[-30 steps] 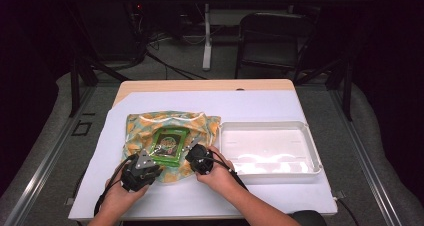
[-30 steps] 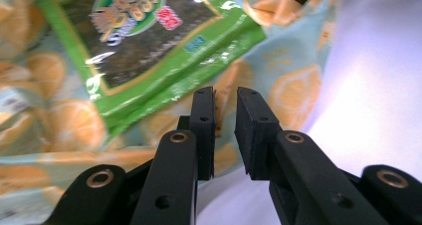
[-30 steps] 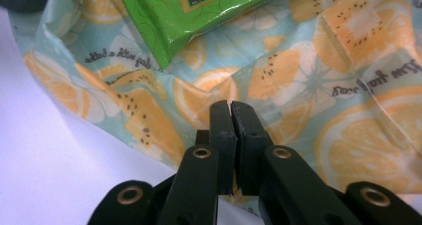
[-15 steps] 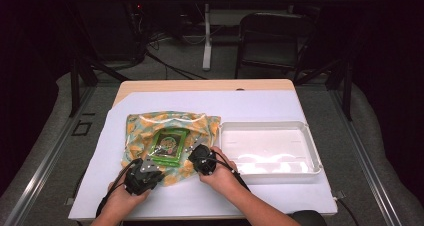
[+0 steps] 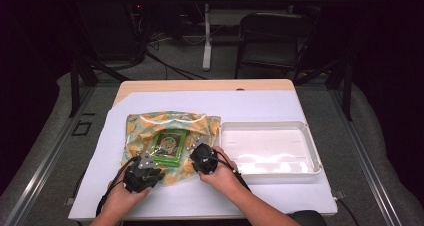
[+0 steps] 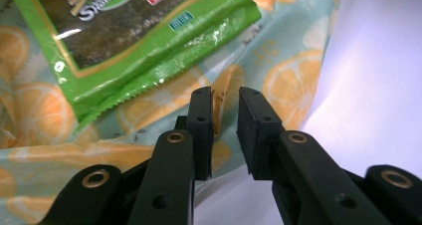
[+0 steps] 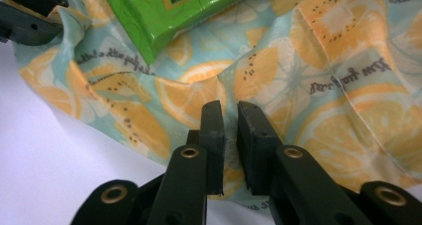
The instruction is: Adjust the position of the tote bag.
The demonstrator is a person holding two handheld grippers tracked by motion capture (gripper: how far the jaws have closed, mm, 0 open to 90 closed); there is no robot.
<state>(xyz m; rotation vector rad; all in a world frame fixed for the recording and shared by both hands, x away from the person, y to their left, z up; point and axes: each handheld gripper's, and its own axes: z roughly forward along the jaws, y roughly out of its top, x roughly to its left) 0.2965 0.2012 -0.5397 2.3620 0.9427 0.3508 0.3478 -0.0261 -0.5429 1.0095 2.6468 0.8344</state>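
Near edge, high view: 2 hands enter from the bottom, each bearing a black two-jaw gripper at the near hem of an orange-slice printed cloth (image 5: 170, 138) spread on the white table cover (image 5: 280, 106). The left gripper (image 5: 145, 162) sits at the cloth's near-left corner; the right gripper (image 5: 199, 151) sits at the near edge beside the packet. Compared with 1 second earlier, the left gripper lies slightly nearer the table's front edge, and the cloth's near-left corner is drawn out flatter; cloth, packet and tray otherwise keep their places.

Left gripper view: the left gripper's jaws stand at a narrow gap, having just been opening, with a raised fold of the cloth (image 6: 149, 115) between them; the pads do not press it. Right gripper view: the right gripper (image 7: 229, 118) shows a similar narrow gap, its jaws also just opening, over a crease of the cloth (image 7: 308, 85), not pinching it.

Mid-field: a green seaweed snack packet (image 5: 169, 147) lies flat on the cloth's centre, its long axis running near to far, tilted slightly left at the near end.

Right of the cloth, just beside it: a white rectangular tray (image 5: 312, 151), long axis left to right.
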